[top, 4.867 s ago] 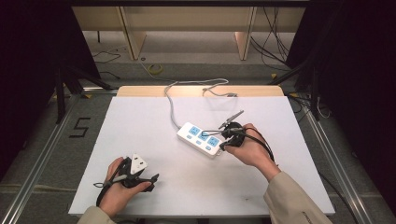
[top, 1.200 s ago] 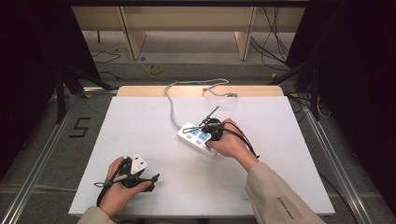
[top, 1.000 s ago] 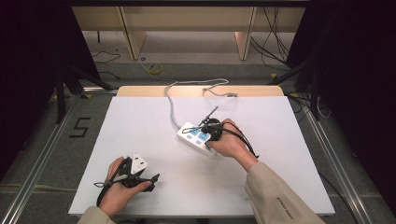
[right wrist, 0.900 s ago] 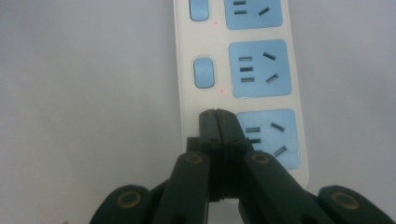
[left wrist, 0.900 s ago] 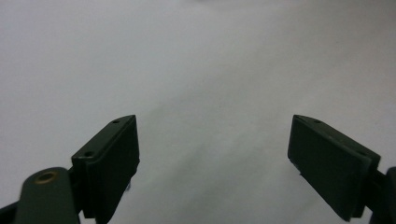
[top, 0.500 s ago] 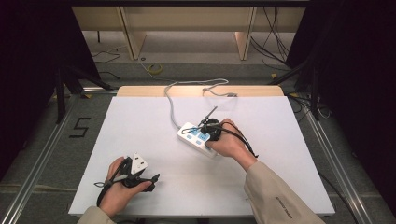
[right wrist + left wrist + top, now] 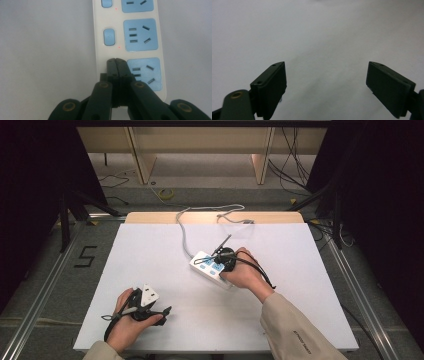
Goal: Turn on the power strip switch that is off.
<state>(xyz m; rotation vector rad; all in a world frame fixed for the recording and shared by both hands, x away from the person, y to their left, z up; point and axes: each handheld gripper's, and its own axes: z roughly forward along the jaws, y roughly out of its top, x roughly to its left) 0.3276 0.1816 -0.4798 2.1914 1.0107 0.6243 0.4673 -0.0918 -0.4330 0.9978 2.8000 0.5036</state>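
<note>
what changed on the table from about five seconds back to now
The right gripper, jaws shut, moved leftward from the power strip's near end onto its top, tips now by a switch. The left gripper, jaws open, stayed near the table's front edge; the strip stayed put.

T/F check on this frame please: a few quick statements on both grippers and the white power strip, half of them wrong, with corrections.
1. The right gripper has its jaws shut, tips over the white power strip with light-blue sockets. True.
2. The left gripper is shut on a plug. False: its jaws stand wide apart with nothing between them, over the bare white table top.
3. The right gripper's tips sit at the strip's left edge, in line with the light-blue rocker switches. True.
4. A plug sits in the middle socket. False: the sockets seen in the right gripper view are empty.
5. The strip's grey cable runs toward the person. False: it runs toward the table's far edge.
</note>
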